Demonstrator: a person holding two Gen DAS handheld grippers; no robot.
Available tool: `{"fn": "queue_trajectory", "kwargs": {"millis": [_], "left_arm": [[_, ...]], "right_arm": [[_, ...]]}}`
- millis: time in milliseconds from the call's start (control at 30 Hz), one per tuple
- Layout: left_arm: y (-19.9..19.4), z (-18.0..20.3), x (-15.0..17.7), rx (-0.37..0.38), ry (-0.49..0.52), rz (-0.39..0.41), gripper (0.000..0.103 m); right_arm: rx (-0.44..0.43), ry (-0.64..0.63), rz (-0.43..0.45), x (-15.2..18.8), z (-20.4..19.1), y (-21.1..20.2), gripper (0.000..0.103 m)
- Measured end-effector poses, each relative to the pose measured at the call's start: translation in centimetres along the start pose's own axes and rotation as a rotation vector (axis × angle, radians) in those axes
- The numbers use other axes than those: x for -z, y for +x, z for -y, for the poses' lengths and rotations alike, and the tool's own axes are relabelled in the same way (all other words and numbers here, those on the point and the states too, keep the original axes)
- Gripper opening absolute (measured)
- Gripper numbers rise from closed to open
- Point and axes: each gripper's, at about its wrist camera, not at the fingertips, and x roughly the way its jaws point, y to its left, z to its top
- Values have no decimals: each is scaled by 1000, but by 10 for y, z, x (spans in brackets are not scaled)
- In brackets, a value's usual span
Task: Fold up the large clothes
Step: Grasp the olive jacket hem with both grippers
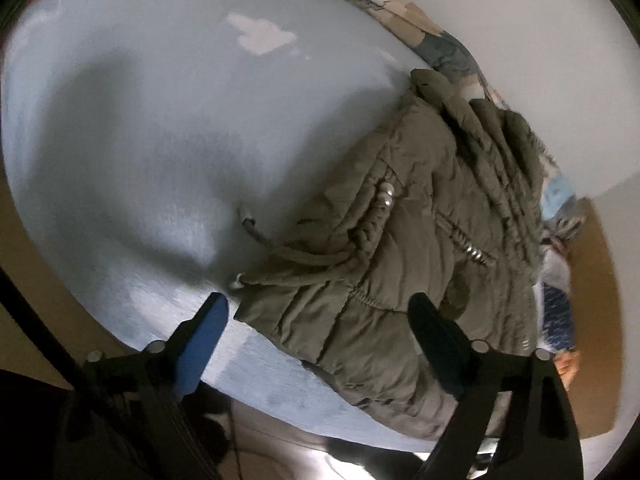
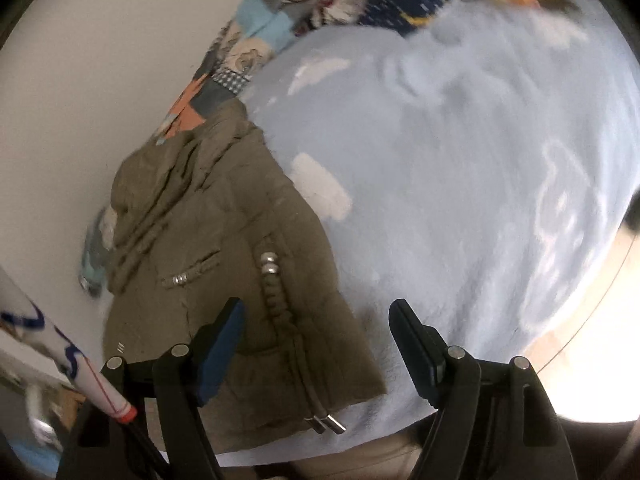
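Here, left wrist view: an olive padded jacket (image 1: 404, 248) is seen folded on a pale blue bed sheet (image 1: 160, 140), near the wall; its long axis runs from lower edge up toward the patchwork quilt (image 1: 440, 44).
Drawcords: two cords (image 1: 280, 260) trail off its side onto the sheet.
Left gripper (image 1: 320, 308): jaws spread wide, nothing held, above the jacket's near corner.
Right wrist view: the jacket (image 2: 224, 248) lies lengthwise away, hem nearest, the folded top end toward the wall.
Right gripper (image 2: 316, 312): held wide, empty, over the hem.
Writing: none can be read.
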Motion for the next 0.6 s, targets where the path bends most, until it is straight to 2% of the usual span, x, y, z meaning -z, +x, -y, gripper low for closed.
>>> {"fn": "queue_trajectory", "kwargs": {"millis": [133, 333, 400, 467, 600], "left_arm": [[2, -7, 0, 39, -58, -9, 89], [7, -25, -5, 63, -158, -10, 89], [12, -26, -6, 72, -177, -22, 85], [16, -26, -3, 80, -174, -33, 83], [25, -8, 2, 68, -101, -37, 81]], "right_arm": [[-36, 69, -34, 5, 7, 7, 68], [-27, 117, -27, 4, 16, 9, 68], [-24, 135, -28, 3, 20, 10, 68], [-27, 157, -29, 3, 25, 11, 68], [-41, 193, -33, 1, 33, 14, 68]]}}
